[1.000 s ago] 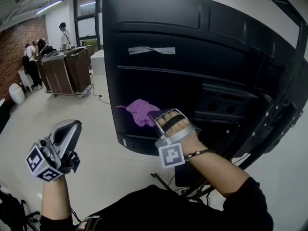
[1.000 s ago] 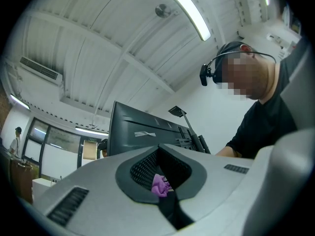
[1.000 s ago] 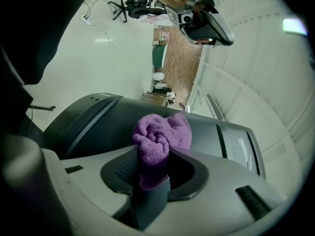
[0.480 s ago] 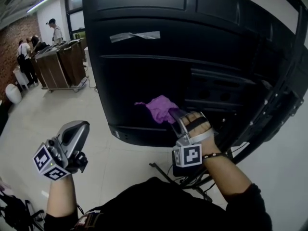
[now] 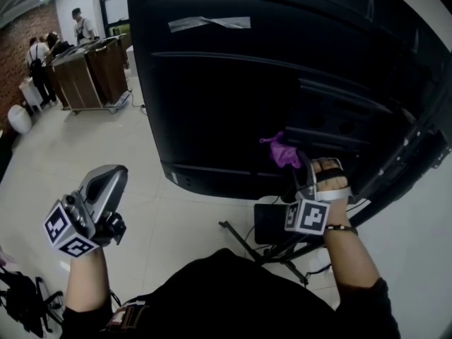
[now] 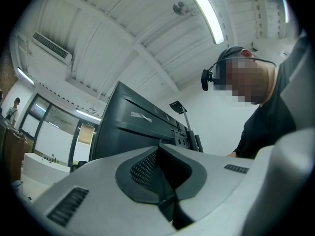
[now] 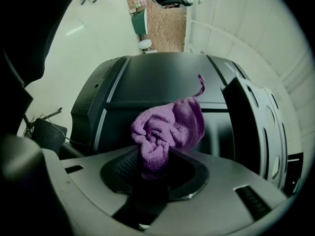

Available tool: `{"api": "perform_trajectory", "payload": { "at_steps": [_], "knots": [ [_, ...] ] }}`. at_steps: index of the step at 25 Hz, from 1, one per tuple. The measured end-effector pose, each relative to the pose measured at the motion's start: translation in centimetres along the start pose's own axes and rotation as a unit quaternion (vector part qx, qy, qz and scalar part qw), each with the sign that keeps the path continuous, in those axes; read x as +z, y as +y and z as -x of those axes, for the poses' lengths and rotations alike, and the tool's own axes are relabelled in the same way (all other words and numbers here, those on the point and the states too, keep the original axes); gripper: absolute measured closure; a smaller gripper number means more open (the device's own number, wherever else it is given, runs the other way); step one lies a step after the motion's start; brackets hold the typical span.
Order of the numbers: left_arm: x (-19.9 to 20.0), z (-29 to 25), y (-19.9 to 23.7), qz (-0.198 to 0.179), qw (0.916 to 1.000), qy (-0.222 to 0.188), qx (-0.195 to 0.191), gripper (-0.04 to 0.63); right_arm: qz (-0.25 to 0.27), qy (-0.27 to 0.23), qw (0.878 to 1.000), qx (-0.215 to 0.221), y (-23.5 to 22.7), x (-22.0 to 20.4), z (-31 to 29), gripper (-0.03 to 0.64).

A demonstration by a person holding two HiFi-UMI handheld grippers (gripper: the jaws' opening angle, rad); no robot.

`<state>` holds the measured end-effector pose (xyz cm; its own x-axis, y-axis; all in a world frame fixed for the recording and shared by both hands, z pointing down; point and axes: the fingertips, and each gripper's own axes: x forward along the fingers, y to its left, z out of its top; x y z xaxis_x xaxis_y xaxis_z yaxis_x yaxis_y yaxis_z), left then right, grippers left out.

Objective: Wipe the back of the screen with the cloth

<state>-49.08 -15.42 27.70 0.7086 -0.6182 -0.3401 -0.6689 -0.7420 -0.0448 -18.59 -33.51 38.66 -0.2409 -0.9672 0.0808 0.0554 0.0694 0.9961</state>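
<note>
The black back of a big screen (image 5: 233, 83) fills the head view, with a strip of grey tape (image 5: 209, 23) near its top. My right gripper (image 5: 299, 167) is shut on a purple cloth (image 5: 282, 151), which bunches against the screen's lower right part. In the right gripper view the purple cloth (image 7: 167, 129) sticks up from the closed jaws in front of the screen back (image 7: 162, 87). My left gripper (image 5: 106, 182) hangs low at the left, away from the screen, jaws together with nothing between them (image 6: 165, 181).
The screen's black stand struts (image 5: 395, 168) run down at the right, with a stand base and cables (image 5: 272, 224) on the pale floor below. Brown cabinets (image 5: 88, 73) and several people stand at the far left.
My right gripper has dragged the purple cloth rightward along the screen's lower back, from the left-centre to the right. The left gripper has hardly moved.
</note>
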Motion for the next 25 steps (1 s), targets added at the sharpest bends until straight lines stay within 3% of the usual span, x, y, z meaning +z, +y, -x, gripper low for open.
{"api": "perform_trajectory", "payload": {
  "at_steps": [11, 17, 20, 25],
  "knots": [
    [0.0, 1.0, 0.0, -0.002, 0.9999, 0.004, 0.012, 0.601, -0.038, -0.009, 0.999, 0.004, 0.1, 0.2, 0.3, 0.482],
    [-0.5, 0.7, 0.0, 0.005, 0.9999, 0.004, 0.013, 0.601, -0.076, -0.082, 0.994, 0.016, -0.1, 4.1, 1.8, 0.482],
    [-0.9, 0.6, -0.2, 0.007, 0.9999, 0.006, 0.012, 0.601, -0.146, -0.156, 0.974, 0.079, 0.4, 8.3, 2.6, 0.482],
    [-1.5, 1.3, -0.5, 0.013, 0.9997, 0.013, 0.018, 0.601, -0.231, -0.255, 0.914, 0.215, 2.9, 16.0, 3.4, 0.482]
  ]
}}
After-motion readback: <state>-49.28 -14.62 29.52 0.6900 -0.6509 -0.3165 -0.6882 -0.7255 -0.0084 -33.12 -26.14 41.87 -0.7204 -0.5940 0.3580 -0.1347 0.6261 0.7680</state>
